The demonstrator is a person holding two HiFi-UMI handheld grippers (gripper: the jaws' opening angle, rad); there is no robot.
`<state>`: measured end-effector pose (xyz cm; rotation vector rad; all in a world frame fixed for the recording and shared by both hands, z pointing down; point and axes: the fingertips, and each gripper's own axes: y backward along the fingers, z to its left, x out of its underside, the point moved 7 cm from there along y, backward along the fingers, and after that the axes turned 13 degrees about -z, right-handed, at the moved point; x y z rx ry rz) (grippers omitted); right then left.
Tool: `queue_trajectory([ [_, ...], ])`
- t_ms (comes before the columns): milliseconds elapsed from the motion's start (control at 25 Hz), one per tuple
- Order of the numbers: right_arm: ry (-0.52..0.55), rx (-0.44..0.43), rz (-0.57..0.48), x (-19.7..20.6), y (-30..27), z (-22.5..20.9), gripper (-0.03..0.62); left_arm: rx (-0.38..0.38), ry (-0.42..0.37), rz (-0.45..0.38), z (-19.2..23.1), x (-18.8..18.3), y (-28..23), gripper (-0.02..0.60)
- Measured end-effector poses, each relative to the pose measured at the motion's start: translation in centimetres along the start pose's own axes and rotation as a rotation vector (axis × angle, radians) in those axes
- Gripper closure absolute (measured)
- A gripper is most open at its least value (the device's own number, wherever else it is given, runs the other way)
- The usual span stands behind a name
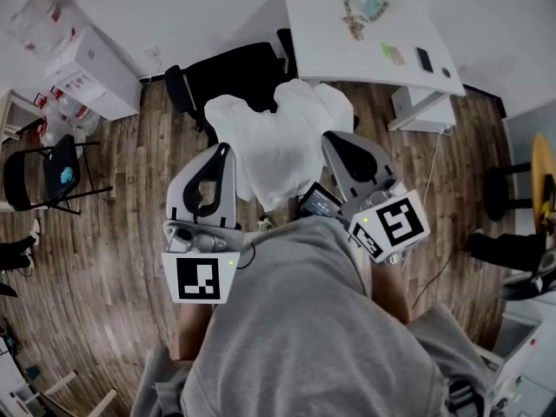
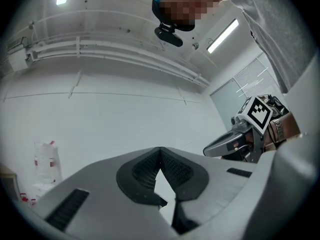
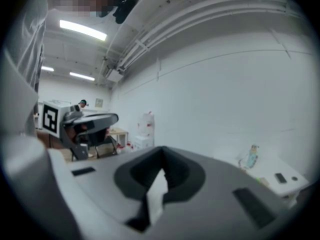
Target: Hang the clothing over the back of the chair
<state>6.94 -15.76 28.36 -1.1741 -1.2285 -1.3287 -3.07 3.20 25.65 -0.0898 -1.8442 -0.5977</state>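
A white garment (image 1: 280, 142) hangs spread between my two grippers, in front of the black office chair (image 1: 233, 69) that stands by the desk. My left gripper (image 1: 223, 149) is shut on the garment's left edge and my right gripper (image 1: 334, 137) is shut on its right edge. In the left gripper view the jaws (image 2: 160, 150) meet at the tip, with a white sliver in the gap below. The right gripper view shows a strip of white cloth (image 3: 156, 196) pinched in the closed jaws (image 3: 161, 149). Whether the garment touches the chair's back I cannot tell.
A white desk (image 1: 347, 46) with small items stands behind the chair. White boxes (image 1: 97, 69) and plastic bags sit at the far left. A black folding chair (image 1: 39, 179) is at the left. A person's dark shoes (image 1: 508, 248) show at the right edge. Wooden floor lies all around.
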Motion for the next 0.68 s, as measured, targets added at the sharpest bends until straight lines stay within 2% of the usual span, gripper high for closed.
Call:
queue_trajectory([
  [680,0.025,0.043,0.025,0.1,1.8,-0.5,0.560,0.077,0.026,-0.019,-1.6,0.2,-0.7,0.551],
])
